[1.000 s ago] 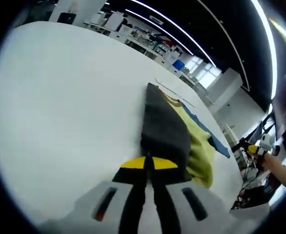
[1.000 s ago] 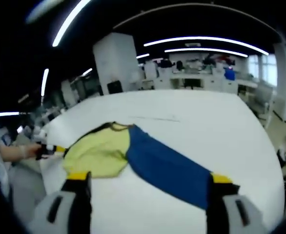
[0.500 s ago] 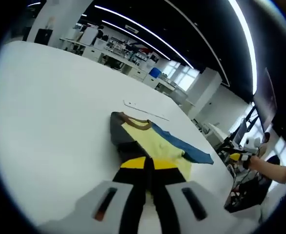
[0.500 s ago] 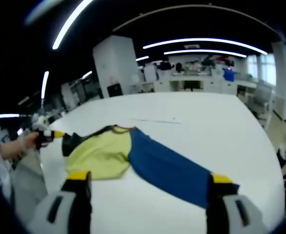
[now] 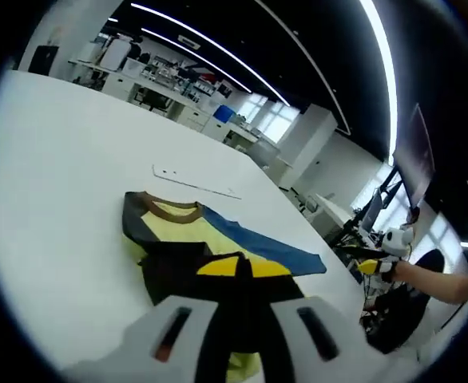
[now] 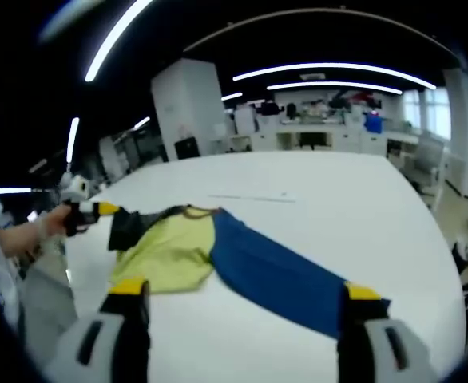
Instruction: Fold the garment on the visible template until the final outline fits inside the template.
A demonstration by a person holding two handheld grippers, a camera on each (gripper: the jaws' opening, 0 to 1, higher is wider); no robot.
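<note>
The shirt point(image 6: 218, 251) lies lengthwise across the counter point(image 6: 362, 207), collar facing away; left gripper point(image 5: 243, 267) fingers pinch its dark sleeve point(image 5: 178, 263), right gripper point(image 6: 238, 299) fingers spread apart.

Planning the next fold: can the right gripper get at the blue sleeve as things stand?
Probably yes. The right gripper is open, the blue sleeve lies flat on the white table between its jaws, and nothing covers it.
</note>
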